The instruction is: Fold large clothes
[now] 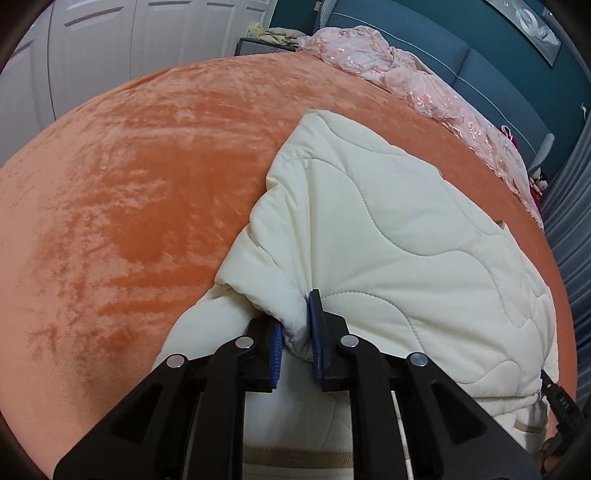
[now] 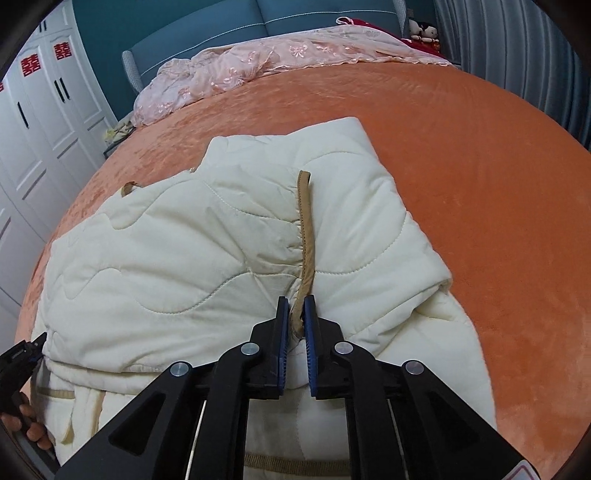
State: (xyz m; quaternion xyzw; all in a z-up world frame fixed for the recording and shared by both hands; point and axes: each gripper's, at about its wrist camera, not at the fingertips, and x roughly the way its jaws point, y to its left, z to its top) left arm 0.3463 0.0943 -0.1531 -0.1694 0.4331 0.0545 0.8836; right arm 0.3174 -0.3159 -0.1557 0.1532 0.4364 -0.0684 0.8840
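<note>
A cream quilted jacket (image 1: 388, 221) with tan trim lies partly folded on the orange bed cover (image 1: 129, 177). My left gripper (image 1: 299, 321) is shut on a bunched fold of the jacket at its left side. In the right wrist view the jacket (image 2: 184, 258) fills the middle, and my right gripper (image 2: 297, 317) is shut on its tan trim band (image 2: 304, 229) at the near edge. The left gripper's tip (image 2: 22, 354) shows at the far left edge of the right wrist view, and the right gripper's tip (image 1: 561, 402) at the right edge of the left wrist view.
A pink lace cloth (image 2: 240, 70) lies crumpled along the far side of the bed, against a teal headboard (image 2: 295, 18). White wardrobe doors (image 2: 44, 122) stand to the left, grey curtains (image 2: 517, 48) to the right. Orange cover (image 2: 498, 203) lies bare around the jacket.
</note>
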